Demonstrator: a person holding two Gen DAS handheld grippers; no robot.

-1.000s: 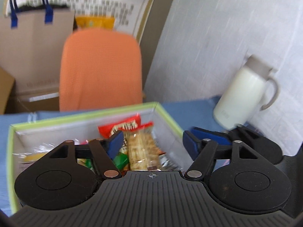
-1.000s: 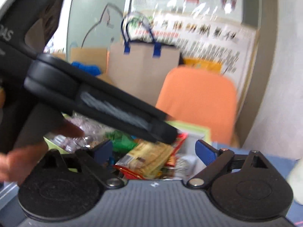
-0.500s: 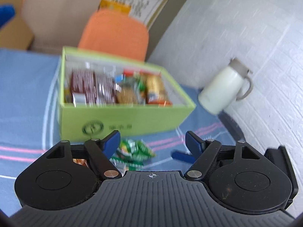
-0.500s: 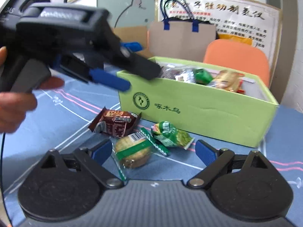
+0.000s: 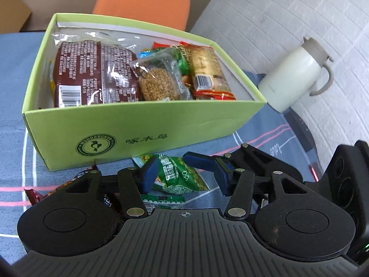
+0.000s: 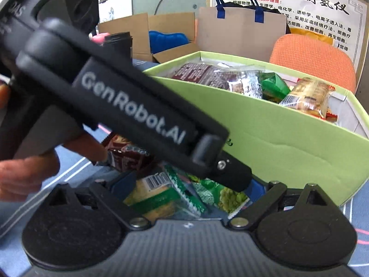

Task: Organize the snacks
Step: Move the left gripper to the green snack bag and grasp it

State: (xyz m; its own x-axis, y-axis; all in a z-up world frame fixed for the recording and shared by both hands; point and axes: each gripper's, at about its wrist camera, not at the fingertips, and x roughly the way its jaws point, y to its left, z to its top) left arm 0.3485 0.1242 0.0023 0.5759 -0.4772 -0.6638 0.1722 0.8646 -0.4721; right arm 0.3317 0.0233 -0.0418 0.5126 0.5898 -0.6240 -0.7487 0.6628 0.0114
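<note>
A light green box (image 5: 143,124) on the blue cloth holds several snack packets: a dark red pack (image 5: 92,73), a grain bar (image 5: 159,83), a yellow biscuit pack (image 5: 207,71). Loose snacks lie in front of it. My left gripper (image 5: 184,175) is open, its fingers on either side of a green pea packet (image 5: 182,175) on the cloth. My right gripper (image 6: 191,189) is open over a green-banded biscuit pack (image 6: 156,196) and the green packet (image 6: 228,196). The left gripper's black body (image 6: 129,106) crosses the right wrist view. A dark red packet (image 6: 126,154) lies to the left.
A white thermos jug (image 5: 295,76) stands right of the box by the white brick wall. An orange chair (image 5: 143,0) is behind the box. Cardboard boxes (image 6: 147,34) and a paper bag (image 6: 239,34) sit beyond the table.
Both grippers have dropped from above the box to the loose snacks in front of it. The left gripper now straddles the green packet.
</note>
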